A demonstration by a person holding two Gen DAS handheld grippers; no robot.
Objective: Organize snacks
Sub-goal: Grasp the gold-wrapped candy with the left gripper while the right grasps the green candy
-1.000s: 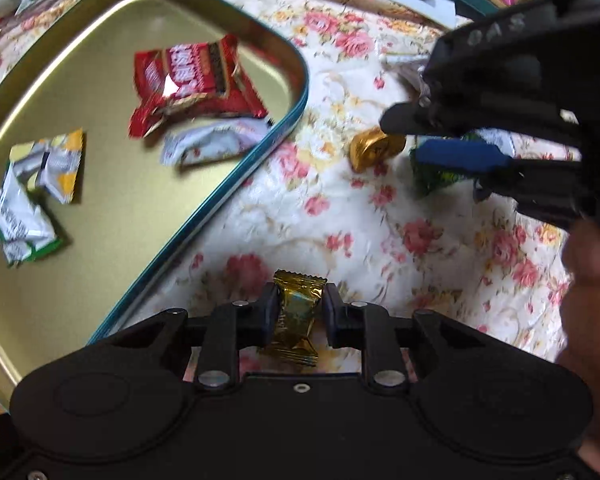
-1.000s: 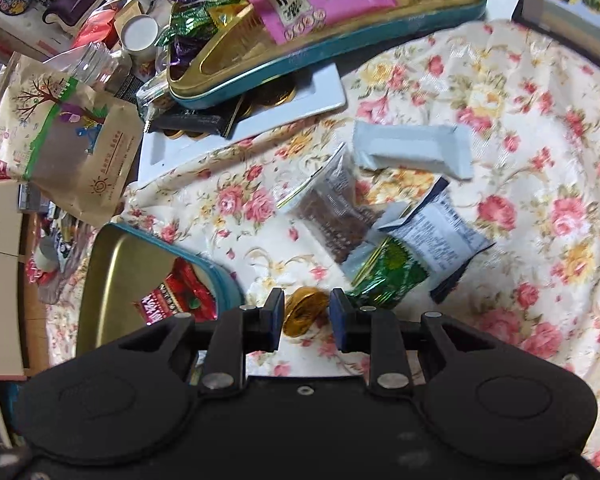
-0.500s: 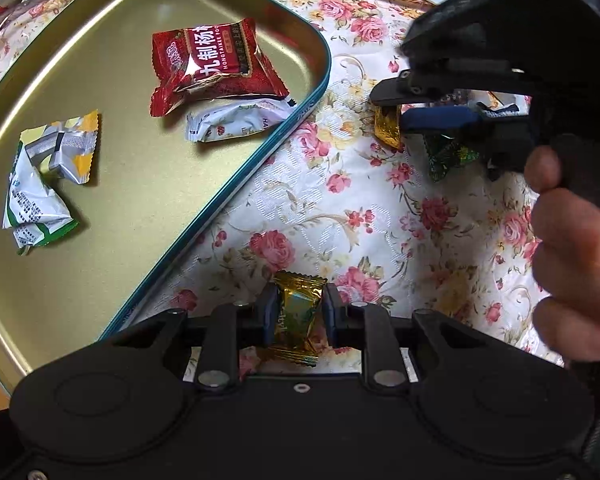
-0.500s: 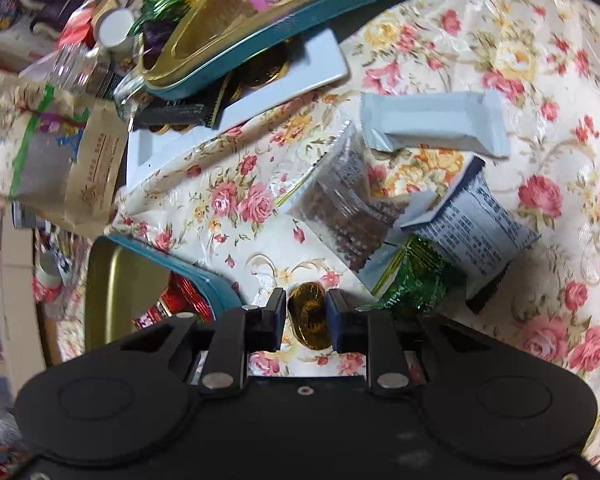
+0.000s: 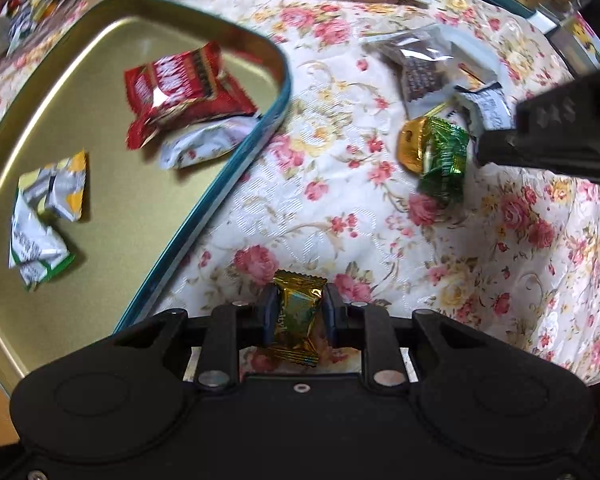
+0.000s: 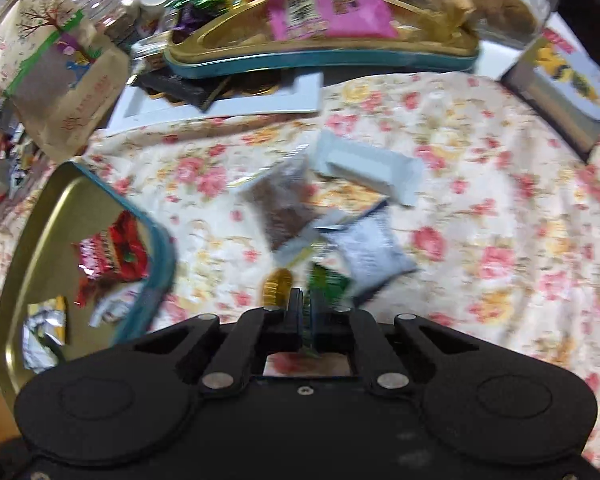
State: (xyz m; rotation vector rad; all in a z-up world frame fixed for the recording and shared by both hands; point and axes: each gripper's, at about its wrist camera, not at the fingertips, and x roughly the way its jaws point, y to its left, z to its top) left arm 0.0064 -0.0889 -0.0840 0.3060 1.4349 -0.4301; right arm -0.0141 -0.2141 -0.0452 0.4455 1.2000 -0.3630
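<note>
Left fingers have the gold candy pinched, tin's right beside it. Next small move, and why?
Probably shift the left gripper sideways over the teal rim of the tin, then open. Its fingers clamp the gold candy above the floral cloth, just outside the tin, where the red packet and other snacks already lie.

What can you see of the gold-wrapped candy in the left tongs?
The gold-wrapped candy is a small piece in a shiny, crinkled foil-like wrapper, gold with a greenish panel across its middle and zigzag-crimped ends. It stands on end, one crimped end up and one down, pinched at its waist between both pads of the left tongs. It hangs over the floral cloth, outside the gold tray and near its teal rim. Only the pads visibly touch it.
</note>
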